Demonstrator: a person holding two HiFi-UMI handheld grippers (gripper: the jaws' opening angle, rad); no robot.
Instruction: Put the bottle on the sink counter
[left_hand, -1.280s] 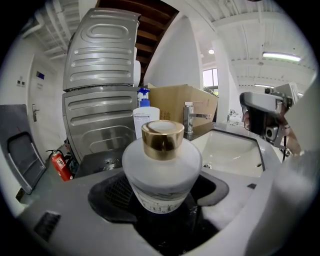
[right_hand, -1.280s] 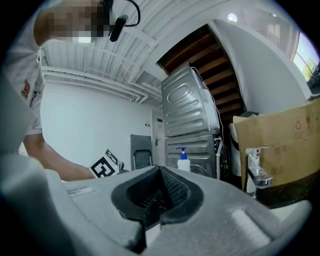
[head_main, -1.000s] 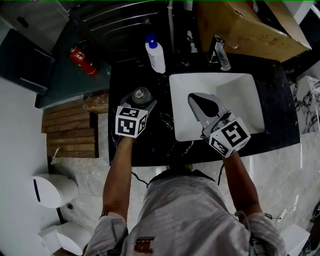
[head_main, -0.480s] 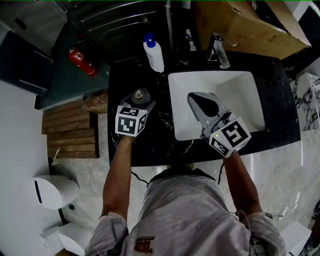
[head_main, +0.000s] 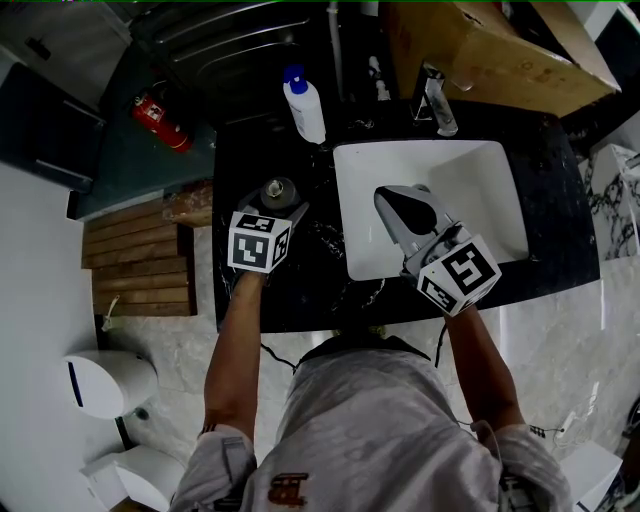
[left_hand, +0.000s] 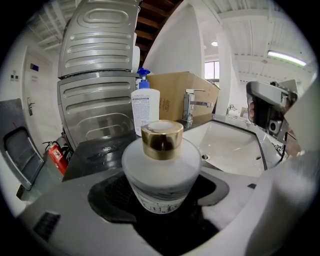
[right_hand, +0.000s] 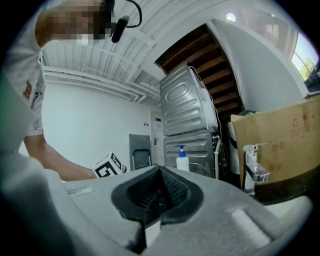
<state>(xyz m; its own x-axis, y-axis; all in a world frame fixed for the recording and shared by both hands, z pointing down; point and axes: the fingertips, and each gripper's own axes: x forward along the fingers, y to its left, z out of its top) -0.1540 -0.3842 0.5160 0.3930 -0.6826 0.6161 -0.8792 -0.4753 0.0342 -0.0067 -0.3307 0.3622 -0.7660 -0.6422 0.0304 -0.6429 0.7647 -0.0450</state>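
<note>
A small frosted bottle (head_main: 280, 189) with a gold cap (left_hand: 161, 139) stands upright between the jaws of my left gripper (head_main: 279, 204), over the left part of the black sink counter (head_main: 248, 150). In the left gripper view the bottle (left_hand: 161, 172) fills the dark recess of the jaws, which close on its body from both sides. My right gripper (head_main: 402, 207) hangs above the white basin (head_main: 475, 185) with its jaws shut and nothing in them; its own view shows the same closed jaws (right_hand: 154, 202).
A white pump bottle (head_main: 304, 106) with a blue head stands at the counter's back. A chrome tap (head_main: 437, 102) and a cardboard box (head_main: 490, 50) sit behind the basin. A red fire extinguisher (head_main: 157, 121), a wooden mat (head_main: 135, 250) and a toilet (head_main: 105, 385) lie left of the counter.
</note>
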